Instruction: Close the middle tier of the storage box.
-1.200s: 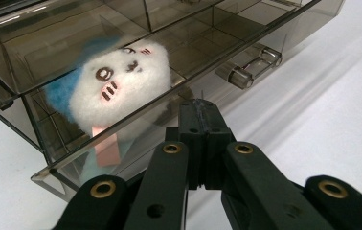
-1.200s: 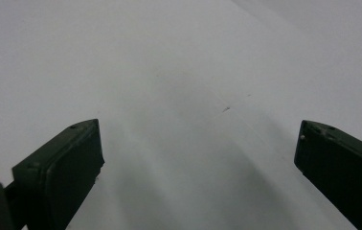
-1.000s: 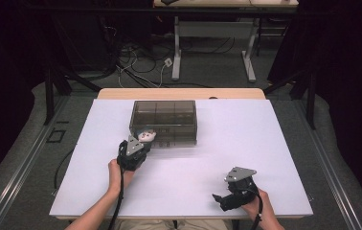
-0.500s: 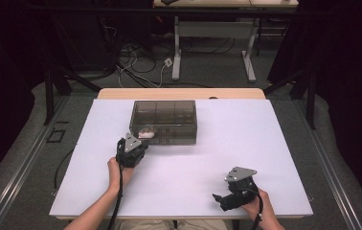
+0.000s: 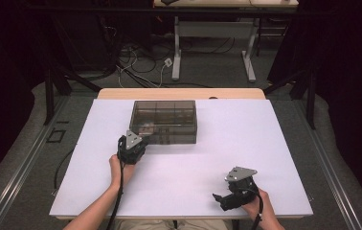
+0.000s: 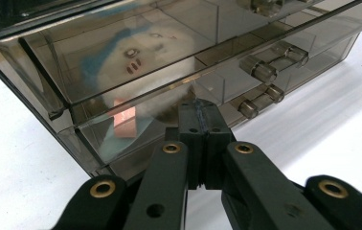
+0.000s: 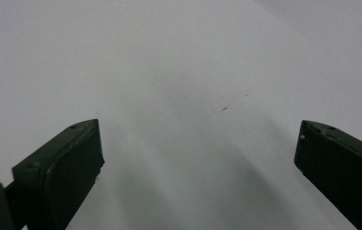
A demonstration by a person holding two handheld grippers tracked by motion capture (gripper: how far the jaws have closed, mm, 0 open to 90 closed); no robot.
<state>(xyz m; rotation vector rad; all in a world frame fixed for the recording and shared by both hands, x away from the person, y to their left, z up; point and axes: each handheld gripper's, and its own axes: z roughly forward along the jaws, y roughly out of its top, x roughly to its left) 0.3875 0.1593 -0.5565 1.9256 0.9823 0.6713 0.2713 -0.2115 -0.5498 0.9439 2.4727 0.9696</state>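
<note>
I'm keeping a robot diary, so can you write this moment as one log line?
left gripper: shut, tips at the drawer box front | right gripper: open, over bare table | plush toy: inside box

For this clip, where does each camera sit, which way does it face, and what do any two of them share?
High view: above the person's side, looking forward and down on the white table; both forearms enter from the bottom, with the left claw at the smoky drawer box and the right claw.
Left gripper view: rides the left claw, shut, facing the drawer box front close up.
Right gripper view: rides the right claw, open, facing bare tabletop.
Shared: high and left gripper views both show the drawer box.
</note>
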